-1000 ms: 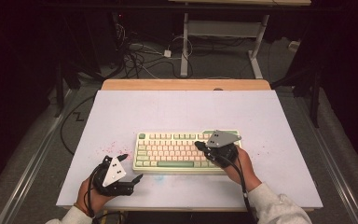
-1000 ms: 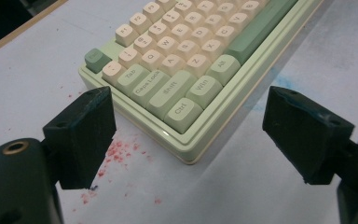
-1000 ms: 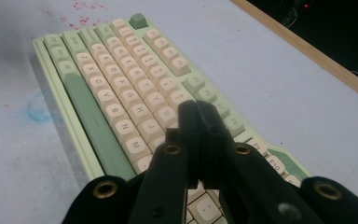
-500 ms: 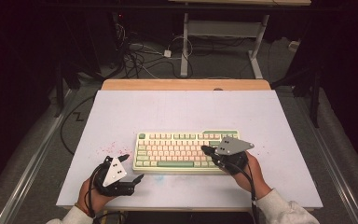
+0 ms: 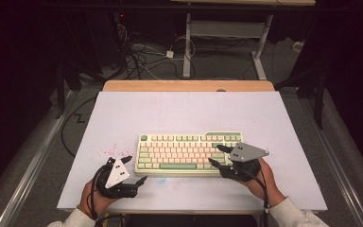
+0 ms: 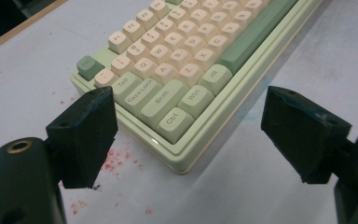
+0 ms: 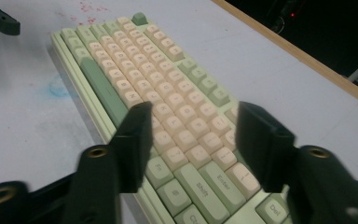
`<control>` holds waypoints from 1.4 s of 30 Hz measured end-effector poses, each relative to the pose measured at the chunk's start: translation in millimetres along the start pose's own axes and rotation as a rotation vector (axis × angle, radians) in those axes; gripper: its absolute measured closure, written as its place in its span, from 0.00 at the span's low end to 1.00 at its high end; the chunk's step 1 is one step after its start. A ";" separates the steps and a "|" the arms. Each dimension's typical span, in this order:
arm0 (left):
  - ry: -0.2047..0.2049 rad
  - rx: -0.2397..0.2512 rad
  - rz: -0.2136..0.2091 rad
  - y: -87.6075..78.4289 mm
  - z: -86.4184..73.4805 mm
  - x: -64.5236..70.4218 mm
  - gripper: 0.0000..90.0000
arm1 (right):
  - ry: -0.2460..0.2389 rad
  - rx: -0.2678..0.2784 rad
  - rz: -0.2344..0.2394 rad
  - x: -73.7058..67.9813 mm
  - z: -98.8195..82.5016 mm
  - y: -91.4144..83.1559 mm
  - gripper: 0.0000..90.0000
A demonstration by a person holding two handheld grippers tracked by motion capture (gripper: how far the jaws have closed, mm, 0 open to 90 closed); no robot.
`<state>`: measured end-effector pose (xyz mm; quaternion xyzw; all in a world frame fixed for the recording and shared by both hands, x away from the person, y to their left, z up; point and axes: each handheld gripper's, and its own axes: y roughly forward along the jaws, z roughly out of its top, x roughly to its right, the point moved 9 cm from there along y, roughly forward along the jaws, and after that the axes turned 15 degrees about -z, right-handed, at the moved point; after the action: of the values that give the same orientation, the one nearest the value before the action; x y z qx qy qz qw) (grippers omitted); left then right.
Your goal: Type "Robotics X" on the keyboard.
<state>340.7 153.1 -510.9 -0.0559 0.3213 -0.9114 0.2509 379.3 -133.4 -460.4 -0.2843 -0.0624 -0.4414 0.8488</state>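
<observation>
Left gripper: one, sitting at the lower left of the high view, jaws standing wide apart with nothing between them, pointing at the keyboard's near left corner.
Right gripper: one, at the lower right of the high view, jaws having just been opening, now hovering apart over the keyboard's right end with no pad pressing a key.
Keyboard: one, cream and green, lying in the middle of the table toward the near edge.
Key legends: left gripper view is showing "Tab", "Caps Lock", "Shift", "Ctrl", "Win", "Alt"; right gripper view is showing "Enter", "Shift", "Del".
Table: one white top, carrying red specks left of the keyboard.
Floor cables: several, lying tangled at the upper centre.
</observation>
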 end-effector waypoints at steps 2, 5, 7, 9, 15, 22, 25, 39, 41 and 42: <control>-0.004 -0.001 -0.004 0.7 0.8 0.0 0.20 | 0.007 0.000 -0.009 2.0 -3.3 -2.1 0.35; -0.005 0.008 -0.007 0.7 3.3 -1.0 0.20 | 0.011 0.006 -0.030 5.6 -8.7 -5.6 0.29; -0.012 0.018 -0.011 1.0 4.9 -1.4 0.20 | 0.018 0.012 -0.042 8.6 -11.4 -8.4 0.26; -0.022 0.018 -0.012 1.6 6.1 -2.2 0.20 | 0.030 0.019 -0.055 11.5 -13.6 -11.4 0.25; -0.030 0.003 -0.062 5.7 8.6 1.7 0.37 | 0.027 0.018 -0.077 17.1 -22.9 -18.7 0.25; -0.062 0.001 -0.091 8.9 16.9 -0.7 0.78 | 0.027 0.013 -0.101 23.7 -33.1 -27.2 0.26; -0.068 -0.018 -0.087 12.9 20.5 -2.9 0.88 | 0.023 0.008 -0.102 24.8 -37.1 -30.0 0.26; -0.066 -0.029 -0.096 27.0 43.1 -11.7 0.97 | 0.025 0.009 -0.117 26.5 -40.4 -33.5 0.26; -0.062 -0.034 -0.097 30.0 46.8 -12.5 0.97 | 0.028 0.013 -0.120 26.6 -40.0 -33.4 0.26; -0.063 -0.035 -0.099 31.5 48.5 -12.9 0.97 | 0.026 0.012 -0.120 26.5 -40.2 -33.0 0.26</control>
<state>377.8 111.4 -491.2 -0.1047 0.3260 -0.9147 0.2145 363.6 -188.7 -470.2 -0.2693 -0.0706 -0.4948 0.8232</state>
